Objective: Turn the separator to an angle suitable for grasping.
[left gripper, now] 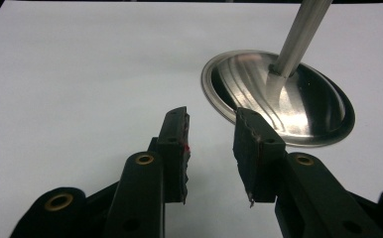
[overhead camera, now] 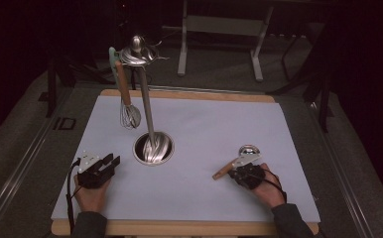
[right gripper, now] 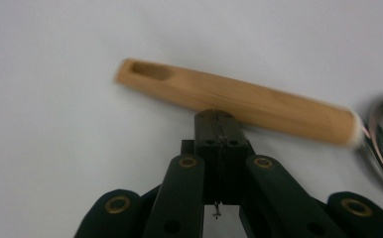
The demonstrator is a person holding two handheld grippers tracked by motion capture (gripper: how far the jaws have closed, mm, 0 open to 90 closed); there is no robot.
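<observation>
The white mat (overhead camera: pixel 194 198) lies on a table in a dark room. Your left gripper (overhead camera: pixel 111 161) rests part open and empty, near the stand base (left gripper: pixel 298 106). The whisk (overhead camera: pixel 128 106) already hangs on the stand (overhead camera: pixel 146 106), crowding its hooks. Your right gripper (right gripper: pixel 218 115), jaws together, touches the wooden handle (right gripper: pixel 239 101) without clamping it: pushing may roll the utensil away.
</observation>
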